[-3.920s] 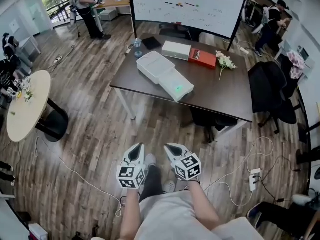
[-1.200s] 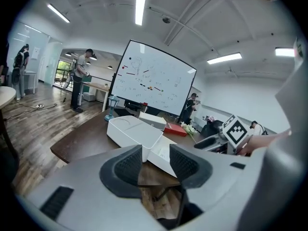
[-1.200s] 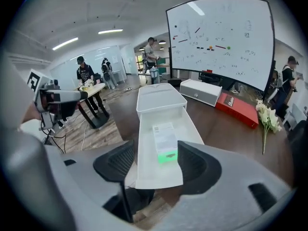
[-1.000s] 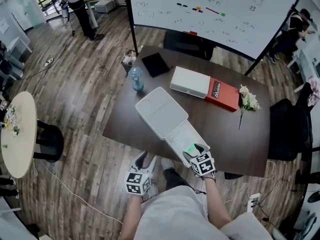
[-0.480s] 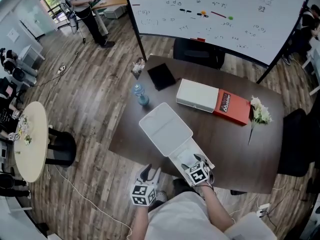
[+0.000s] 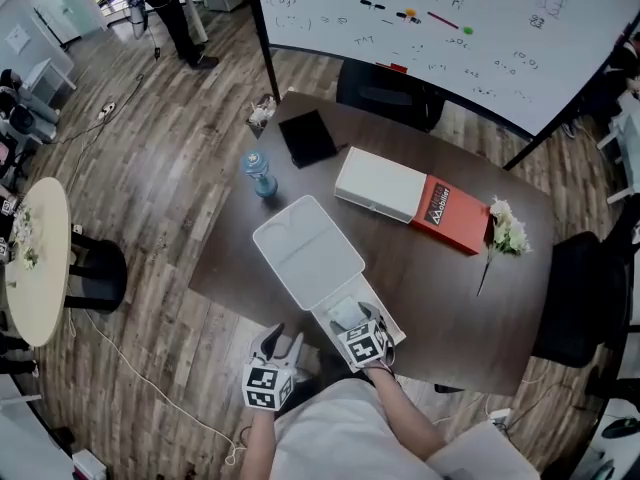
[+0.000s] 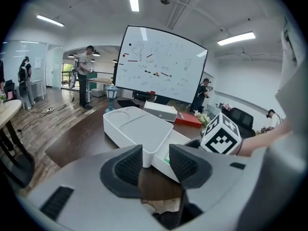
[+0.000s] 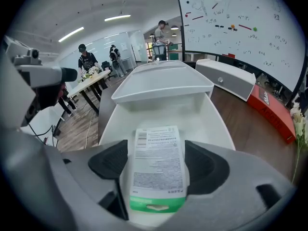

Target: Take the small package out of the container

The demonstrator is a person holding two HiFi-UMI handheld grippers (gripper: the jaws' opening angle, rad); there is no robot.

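Note:
A white container (image 6: pixel 305 248) stands on the dark table (image 6: pixel 440 278) with its lid swung back, and it shows ahead in the left gripper view too (image 7: pixel 139 129). A small white package with a green end (image 8: pixel 158 165) lies flat on the floor of its open tray (image 8: pixel 214 117). My right gripper (image 8: pixel 156 160) reaches into that tray (image 6: pixel 350 318). Its jaws are opening, one on each side of the package, which rests between them. My left gripper (image 6: pixel 273 346) hangs off the table's near edge, jaws a little apart with nothing between them (image 7: pixel 156 153).
Farther back on the table are a blue bottle (image 6: pixel 258 173), a black notebook (image 6: pixel 307 136), a white box (image 6: pixel 378 183) beside a red one (image 6: pixel 447 213), and flowers (image 6: pixel 508 233). A whiteboard (image 6: pixel 450 18) stands behind, dark chairs (image 6: pixel 580 298) to the right, and a round table (image 6: pixel 30 258) to the left.
The person has walked up to the table. My right gripper has gone into the container's open tray, over the package. My left gripper has stayed below the table edge.

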